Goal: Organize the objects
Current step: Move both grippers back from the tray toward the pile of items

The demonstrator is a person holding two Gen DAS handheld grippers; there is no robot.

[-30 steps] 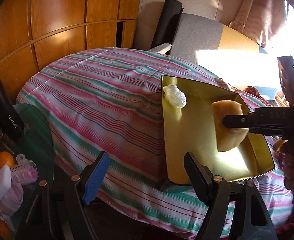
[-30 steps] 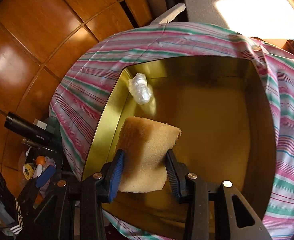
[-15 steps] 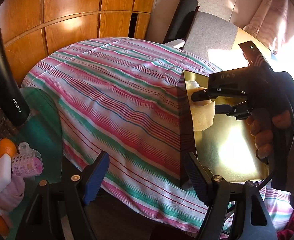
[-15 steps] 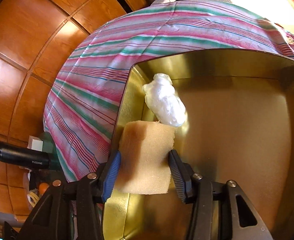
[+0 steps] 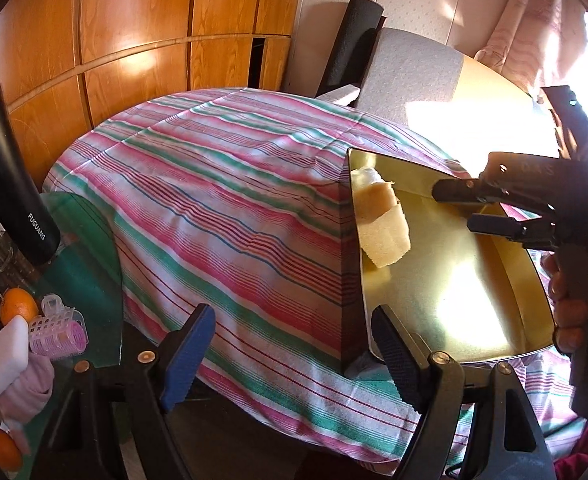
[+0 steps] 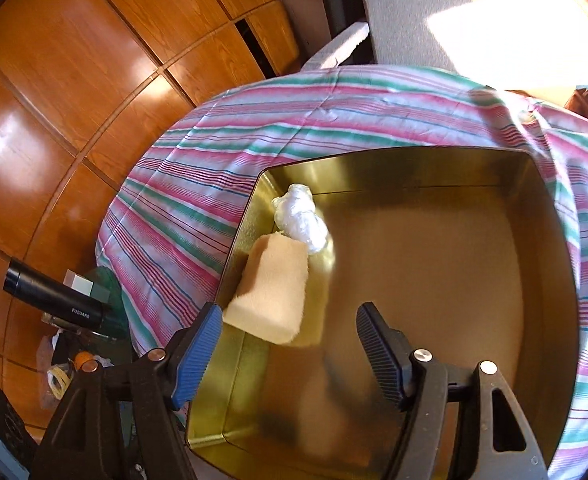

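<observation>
Now right gripper (image 6: 290, 344) opening above tin (image 6: 550, 240)

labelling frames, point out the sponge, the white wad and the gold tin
sponge (image 6: 272, 288): right wrist view, top face
white wad (image 6: 302, 222): right wrist view, its middle
gold tin (image 6: 454, 164): right wrist view, far wall

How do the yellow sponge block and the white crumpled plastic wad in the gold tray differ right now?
The yellow foam sponge block is squared, matte and the larger of the two; the white crumpled plastic wad is lumpy, glossy and smaller. The sponge leans against the side wall of the gold metal tray, nearer the opening right tongs; the wad lies farther back, towards the corner. Both sit inside the tray, touching, ungripped.
</observation>
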